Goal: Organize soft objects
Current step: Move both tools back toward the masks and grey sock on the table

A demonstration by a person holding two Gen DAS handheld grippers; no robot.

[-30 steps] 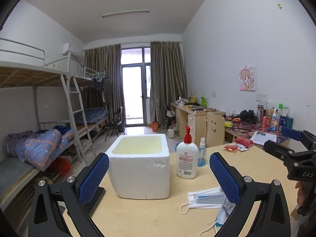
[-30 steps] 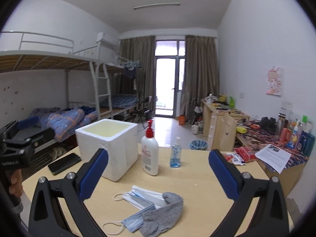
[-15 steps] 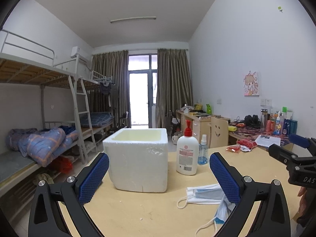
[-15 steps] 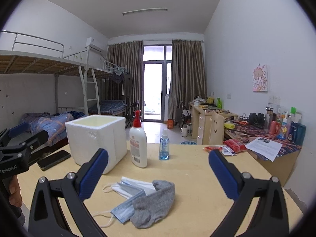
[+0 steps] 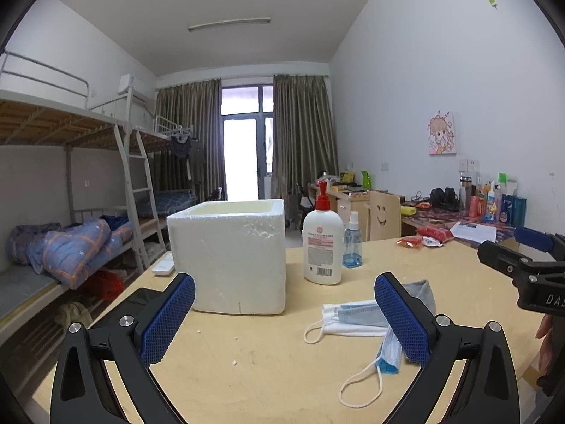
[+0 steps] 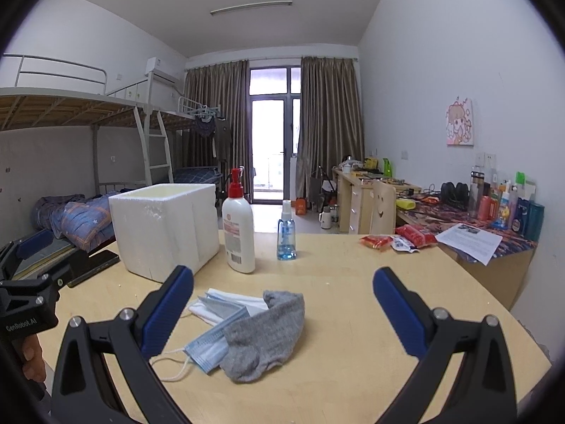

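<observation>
A grey sock (image 6: 265, 335) lies on the wooden table (image 6: 353, 318) on top of a pile of blue and white face masks (image 6: 219, 321). The masks (image 5: 356, 318) and a corner of the sock (image 5: 422, 291) also show in the left wrist view. A white foam box (image 5: 229, 258) with an open top stands at the back left; it also shows in the right wrist view (image 6: 166, 226). My left gripper (image 5: 282, 318) is open and empty, low over the table in front of the box. My right gripper (image 6: 282, 309) is open and empty, just above the sock.
A lotion pump bottle (image 6: 239, 226) and a small blue spray bottle (image 6: 286, 231) stand behind the pile. A black phone (image 5: 136, 300) and a white remote (image 5: 162, 268) lie left of the box. Red snack packets (image 6: 399, 240) lie at the far right edge. Bunk beds stand at left.
Both grippers have dropped lower and moved closer to the table. The box, bottles, masks and sock have not moved. Both grippers stay open.
</observation>
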